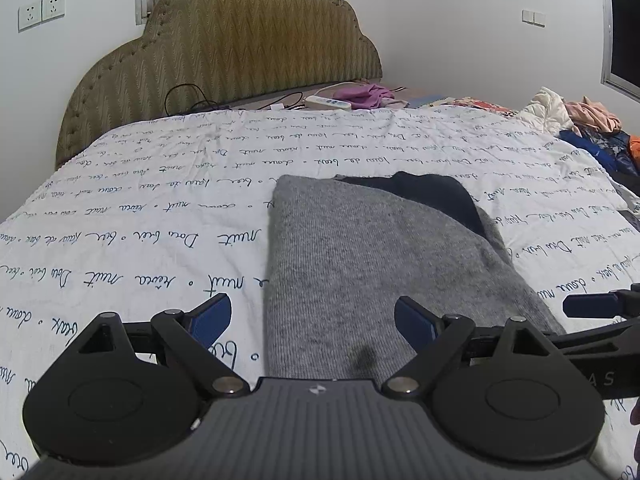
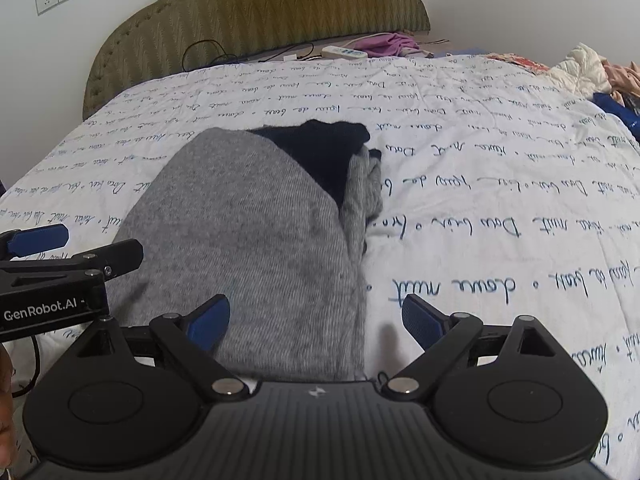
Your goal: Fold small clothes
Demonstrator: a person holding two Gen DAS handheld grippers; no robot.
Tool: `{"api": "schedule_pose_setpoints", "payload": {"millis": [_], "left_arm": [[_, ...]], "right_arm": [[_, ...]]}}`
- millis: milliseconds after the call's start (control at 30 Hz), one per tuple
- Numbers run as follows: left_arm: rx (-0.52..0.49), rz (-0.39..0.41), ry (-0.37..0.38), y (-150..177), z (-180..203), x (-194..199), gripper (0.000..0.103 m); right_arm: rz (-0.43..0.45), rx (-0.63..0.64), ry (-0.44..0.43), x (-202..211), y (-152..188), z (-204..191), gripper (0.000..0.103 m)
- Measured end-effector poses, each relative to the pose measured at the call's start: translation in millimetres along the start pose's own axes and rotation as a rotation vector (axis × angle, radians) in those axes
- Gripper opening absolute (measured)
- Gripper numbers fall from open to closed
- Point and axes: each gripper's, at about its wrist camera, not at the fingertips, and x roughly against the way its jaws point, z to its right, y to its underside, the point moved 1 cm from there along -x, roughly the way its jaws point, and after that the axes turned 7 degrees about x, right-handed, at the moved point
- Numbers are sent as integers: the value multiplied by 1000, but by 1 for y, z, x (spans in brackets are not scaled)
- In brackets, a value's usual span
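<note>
A grey knitted garment (image 1: 360, 264) lies folded lengthwise on the white bedspread (image 1: 140, 208), with a black part (image 1: 440, 196) showing at its far right end. My left gripper (image 1: 312, 316) stands open over the garment's near left edge, nothing between its blue pads. In the right wrist view the same grey garment (image 2: 248, 232) stretches away with the black part (image 2: 324, 152) at the far end. My right gripper (image 2: 316, 318) hangs open over the garment's near right edge. The left gripper's finger (image 2: 40, 240) shows at the left of that view.
A padded olive headboard (image 1: 224, 52) backs the bed. Behind the spread lie a white power strip (image 1: 328, 102), cables and a purple cloth (image 1: 368, 94). A heap of mixed clothes (image 1: 584, 120) sits at the far right. The bedspread carries blue handwriting print.
</note>
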Motion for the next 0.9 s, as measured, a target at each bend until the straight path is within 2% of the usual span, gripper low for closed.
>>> {"api": "schedule_pose_setpoints", "payload": {"millis": [533, 900], "left_arm": [[-3, 18, 15, 9, 4, 20, 90], [9, -11, 34, 27, 4, 29, 90]], "right_arm": [[9, -1, 7, 18, 14, -5, 94], [-24, -21, 3, 19, 34, -8, 94]]}}
